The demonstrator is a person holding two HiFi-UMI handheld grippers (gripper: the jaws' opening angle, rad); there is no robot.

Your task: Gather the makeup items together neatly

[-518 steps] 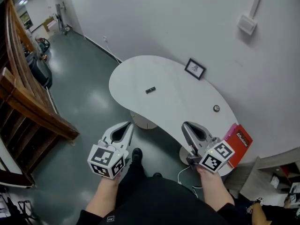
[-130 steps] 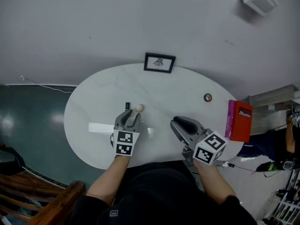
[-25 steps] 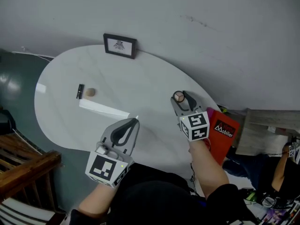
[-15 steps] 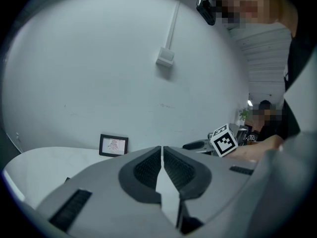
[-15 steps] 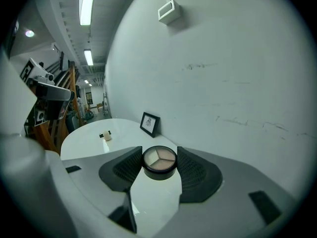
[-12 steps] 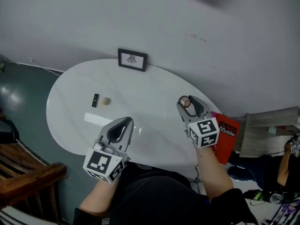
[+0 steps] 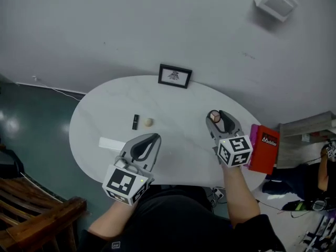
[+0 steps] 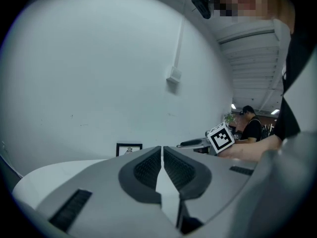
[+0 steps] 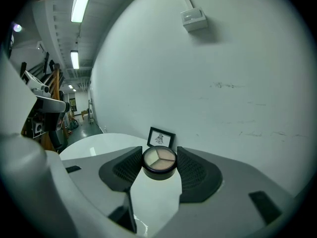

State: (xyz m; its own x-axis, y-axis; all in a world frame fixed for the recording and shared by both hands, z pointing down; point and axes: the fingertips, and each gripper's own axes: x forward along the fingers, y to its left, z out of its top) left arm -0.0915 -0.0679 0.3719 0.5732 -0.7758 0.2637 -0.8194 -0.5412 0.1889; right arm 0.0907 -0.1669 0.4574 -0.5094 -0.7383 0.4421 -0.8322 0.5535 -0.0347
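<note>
Seen from the head view, a person in a dark top stretches both bare forearms forward over the near edge of a white oval tabletop (image 7: 178, 101), one tool in each hand. The left hand-held gripper (image 7: 151, 138) sits low at the near-left edge, its marker cube close to the person's body and its nose angled toward the far side and a little to the right; its own view shows the two ribbed pads pressed together with nothing between them. The right forearm reaches further out, carrying the right hand-held gripper (image 7: 216, 115) over the right part of the tabletop, nose pointing toward the wall and dipped slightly. Its jaws are pinching a round, dark-rimmed compact (image 9: 159, 161) by its sides, the open face with three beige wedges turned up toward the camera. Well to the left of that compact, on the middle-left of the tabletop, a small black tube (image 7: 135, 122) lies just beside a beige round piece (image 7: 148, 122), the two near each other but apart. A flat white strip (image 7: 112, 143) rests closer to the near-left edge, just left of the left tool. A small black picture frame (image 7: 175, 76) stands at the far edge against the grey wall, and a red box (image 7: 264, 151) stands upright at the tabletop's right end, just beside the right hand's marker cube.
</note>
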